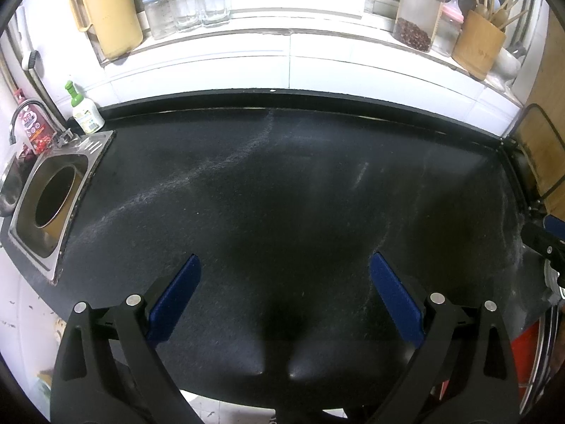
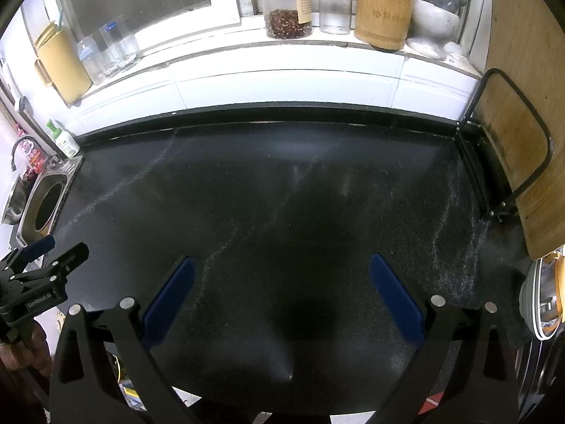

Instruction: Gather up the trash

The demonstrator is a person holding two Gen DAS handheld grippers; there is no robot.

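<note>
My left gripper is open and empty, held above the black countertop. My right gripper is open and empty above the same countertop. The left gripper also shows at the left edge of the right wrist view, and a tip of the right gripper shows at the right edge of the left wrist view. A round hole in a steel plate is set into the counter at the far left; it also shows in the right wrist view. I see no loose trash on the counter.
A green-capped bottle stands by the steel plate. The windowsill holds a yellow jug, glass jars, a baby bottle and a bamboo utensil holder. A wooden board in a black rack stands at the right. Stacked bowls sit at right.
</note>
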